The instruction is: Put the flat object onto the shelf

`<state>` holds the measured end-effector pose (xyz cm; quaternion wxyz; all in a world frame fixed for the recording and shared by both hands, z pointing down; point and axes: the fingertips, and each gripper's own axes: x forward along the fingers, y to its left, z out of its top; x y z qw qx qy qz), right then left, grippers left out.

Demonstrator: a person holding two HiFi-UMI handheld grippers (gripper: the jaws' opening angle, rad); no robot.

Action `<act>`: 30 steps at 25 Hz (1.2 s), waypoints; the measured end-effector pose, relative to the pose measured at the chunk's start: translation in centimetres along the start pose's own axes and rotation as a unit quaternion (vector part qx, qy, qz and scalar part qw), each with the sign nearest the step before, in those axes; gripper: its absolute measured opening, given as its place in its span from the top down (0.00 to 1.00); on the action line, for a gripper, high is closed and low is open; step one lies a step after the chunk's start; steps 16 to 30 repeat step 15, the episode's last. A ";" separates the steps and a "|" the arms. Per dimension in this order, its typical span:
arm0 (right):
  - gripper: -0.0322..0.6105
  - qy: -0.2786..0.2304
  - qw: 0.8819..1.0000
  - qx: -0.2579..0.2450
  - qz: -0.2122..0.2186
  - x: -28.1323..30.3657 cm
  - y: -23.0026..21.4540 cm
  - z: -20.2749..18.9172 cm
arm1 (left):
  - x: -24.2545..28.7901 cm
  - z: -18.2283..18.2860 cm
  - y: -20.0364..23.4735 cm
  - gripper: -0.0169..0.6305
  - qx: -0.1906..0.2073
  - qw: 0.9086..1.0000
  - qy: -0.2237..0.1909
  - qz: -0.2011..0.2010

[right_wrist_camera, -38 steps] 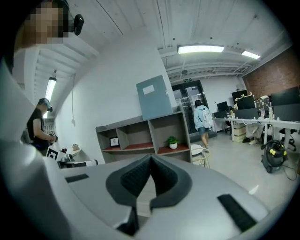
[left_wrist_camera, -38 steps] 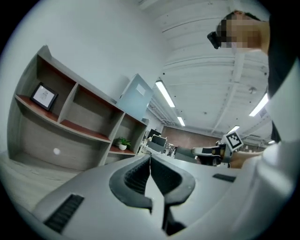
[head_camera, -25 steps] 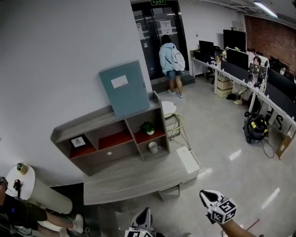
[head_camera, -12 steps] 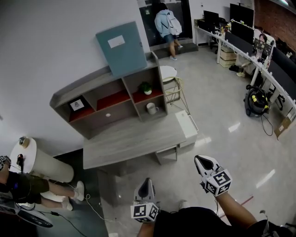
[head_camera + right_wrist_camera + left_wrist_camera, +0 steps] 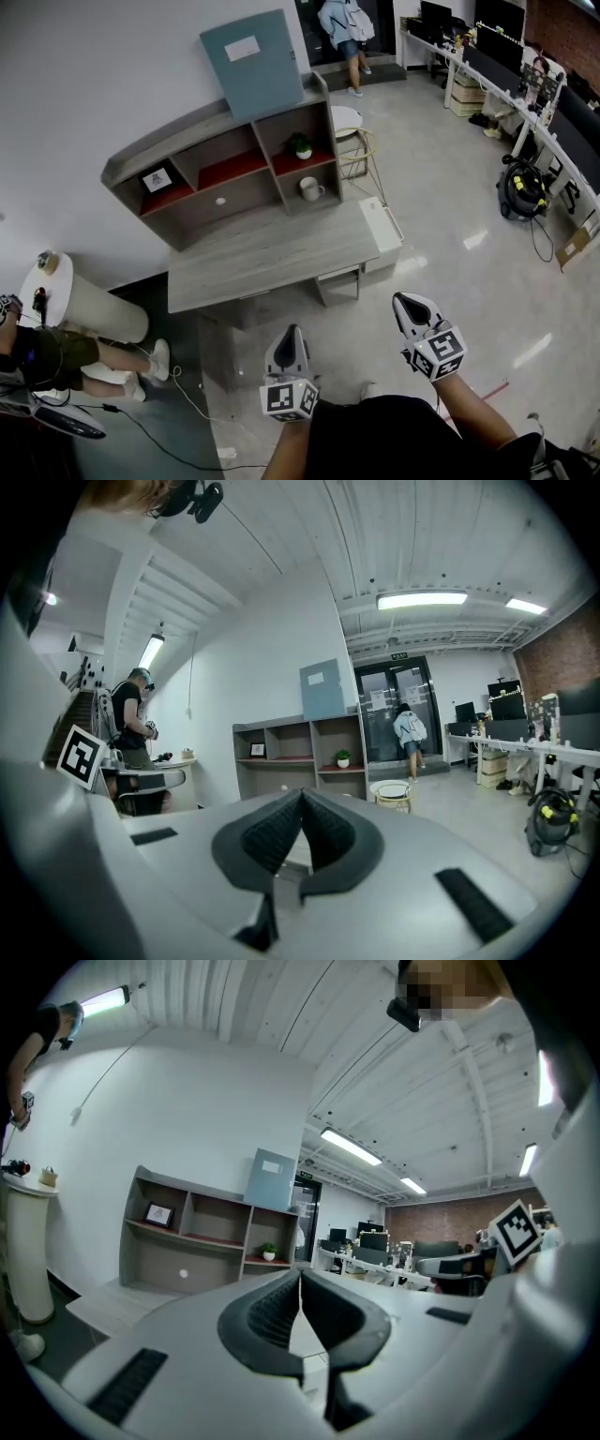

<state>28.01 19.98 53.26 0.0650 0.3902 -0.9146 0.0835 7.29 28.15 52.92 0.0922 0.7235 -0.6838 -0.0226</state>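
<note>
A flat blue-grey folder [image 5: 251,64] with a white label stands on top of the grey shelf unit [image 5: 127,163], leaning against the wall. The shelf sits at the back of a low grey desk [image 5: 272,258]. Both grippers hang over the floor well in front of the desk, apart from everything. My left gripper [image 5: 289,332] is shut and holds nothing. My right gripper [image 5: 409,302] is likewise shut and empty. The left gripper view has its closed gripper [image 5: 300,1277] below the folder [image 5: 272,1178]. In the right gripper view the gripper [image 5: 302,797] points toward the folder [image 5: 322,689].
In the shelf's compartments are a small plant [image 5: 299,144], a mug [image 5: 309,189] and a picture frame [image 5: 157,178]. A white pedestal [image 5: 89,314] and a seated person [image 5: 47,361] are at left. A round stool [image 5: 347,122], a vacuum cleaner [image 5: 522,187] and office desks stand to the right.
The head view has tipped downward and come nearer the desk. Both grippers have come further up into the picture, staying shut. The folder has not moved.
</note>
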 end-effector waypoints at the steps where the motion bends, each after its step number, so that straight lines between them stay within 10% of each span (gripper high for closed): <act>1: 0.95 -0.001 1.000 0.001 0.000 0.1 0.1 -0.1 | 0.1 -0.1 0.2 0.95 0.002 1.000 -0.001 0.003; 30: 0.95 -0.006 1.000 0.008 -0.005 0.2 0.4 0.3 | 0.8 -0.3 -0.8 0.95 0.019 1.000 0.001 0.000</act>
